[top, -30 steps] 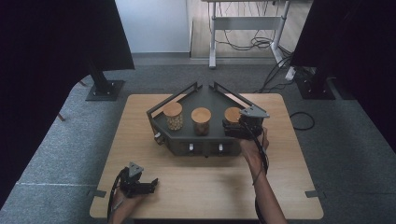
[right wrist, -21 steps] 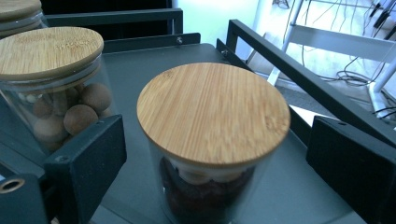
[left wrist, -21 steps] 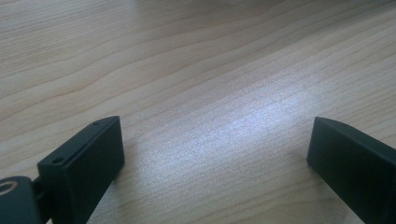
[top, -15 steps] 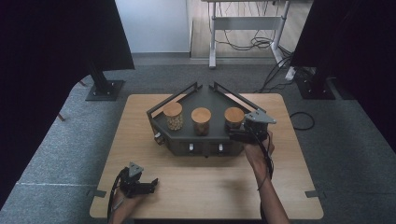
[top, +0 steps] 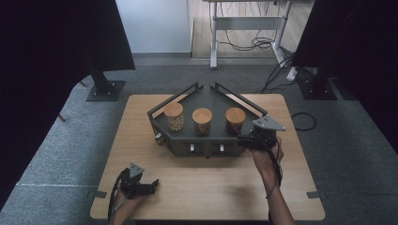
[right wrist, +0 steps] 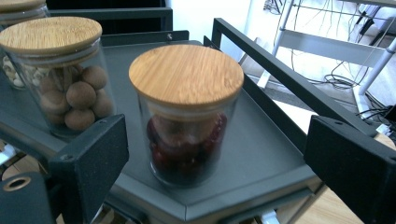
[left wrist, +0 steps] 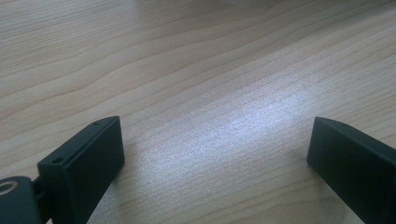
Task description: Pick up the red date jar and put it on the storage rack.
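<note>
While my right gripper (right wrist: 215, 154) hung parted — jaws just closing — before the red-fruit jar (right wrist: 187, 112), nothing was grasped; left gripper (left wrist: 215, 154) idle, released.

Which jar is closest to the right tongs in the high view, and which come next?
1. Red-fruit jar, right end of the tray, nearest the right tongs.
2. Brown-ball jar, middle.
3. Pale-nut jar, left end, farthest.

A pale wood-grained desk (top: 141, 122) carries a dark grey metal tray (right wrist: 261, 154). The glass jar with a tan bamboo lid (right wrist: 187, 112) shows dark red fruit; its neighbour jar (right wrist: 60, 74) holds brown balls.
</note>
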The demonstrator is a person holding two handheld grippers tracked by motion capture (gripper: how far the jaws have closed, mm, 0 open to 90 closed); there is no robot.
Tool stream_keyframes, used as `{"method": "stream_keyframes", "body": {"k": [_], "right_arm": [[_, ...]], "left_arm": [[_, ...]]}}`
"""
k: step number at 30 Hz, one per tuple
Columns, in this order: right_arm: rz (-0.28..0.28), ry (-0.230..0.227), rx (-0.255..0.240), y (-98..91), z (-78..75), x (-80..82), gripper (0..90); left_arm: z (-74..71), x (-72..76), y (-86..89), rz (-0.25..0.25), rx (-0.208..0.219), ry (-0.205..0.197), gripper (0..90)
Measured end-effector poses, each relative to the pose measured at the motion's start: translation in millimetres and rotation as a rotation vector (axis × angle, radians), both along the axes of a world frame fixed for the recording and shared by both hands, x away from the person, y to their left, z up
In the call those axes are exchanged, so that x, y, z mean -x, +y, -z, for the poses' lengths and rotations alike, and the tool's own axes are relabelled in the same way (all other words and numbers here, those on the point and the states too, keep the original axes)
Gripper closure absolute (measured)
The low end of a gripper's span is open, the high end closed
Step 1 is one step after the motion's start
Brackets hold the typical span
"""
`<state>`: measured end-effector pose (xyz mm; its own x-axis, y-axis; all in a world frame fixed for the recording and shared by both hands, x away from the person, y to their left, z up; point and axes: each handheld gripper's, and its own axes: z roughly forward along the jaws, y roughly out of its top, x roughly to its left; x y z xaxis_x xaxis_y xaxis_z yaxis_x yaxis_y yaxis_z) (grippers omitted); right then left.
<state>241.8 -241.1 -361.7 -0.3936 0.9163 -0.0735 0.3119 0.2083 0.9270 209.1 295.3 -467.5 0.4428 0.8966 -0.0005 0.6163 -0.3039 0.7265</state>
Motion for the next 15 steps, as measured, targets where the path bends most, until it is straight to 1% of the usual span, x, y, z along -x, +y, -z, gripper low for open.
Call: {"method": "stream_keyframes", "body": {"k": [15], "right_arm": [[0.004, -0.004, 0.011, -11.3, 0.9, 20.2, 6.8]], "left_arm": [[0.0, 0.1, -0.1, -0.001, 0.001, 0.0, 3.7]]}}
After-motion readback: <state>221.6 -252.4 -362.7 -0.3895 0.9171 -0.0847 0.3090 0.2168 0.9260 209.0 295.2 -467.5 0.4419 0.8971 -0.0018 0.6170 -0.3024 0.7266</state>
